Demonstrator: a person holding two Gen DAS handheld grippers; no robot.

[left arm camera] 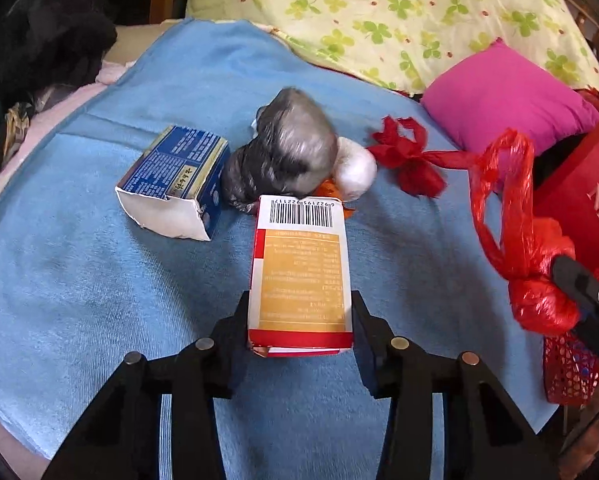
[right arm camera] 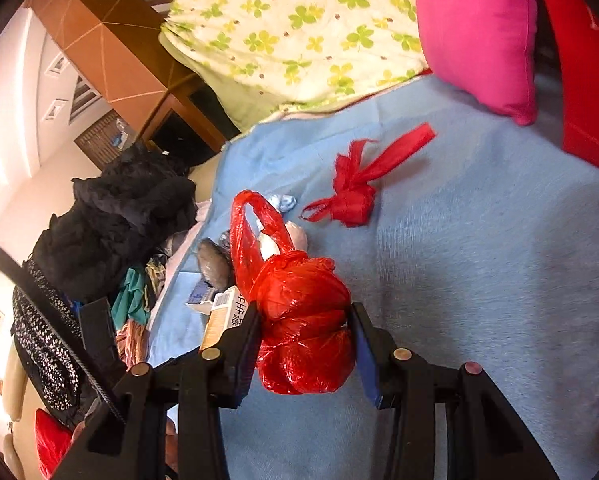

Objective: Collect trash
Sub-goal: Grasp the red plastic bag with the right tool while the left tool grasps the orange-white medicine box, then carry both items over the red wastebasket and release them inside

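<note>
Blue terry bedding is littered; a light, crushable orange-and-white carton is clamped low-centre by the left gripper, a soft knotted red plastic bag by the right gripper.

Black left gripper, black right gripper, angular plastic fingers, round metal pins, blue pads

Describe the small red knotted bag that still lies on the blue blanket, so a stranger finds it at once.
On the blue blanket, look toward the pink pillow. Just before it, right of the white wad, lies the small red knotted bag. Unlike the bigger red bag in the right gripper, it lies flat and untouched, with ribbon-like tails.
</note>
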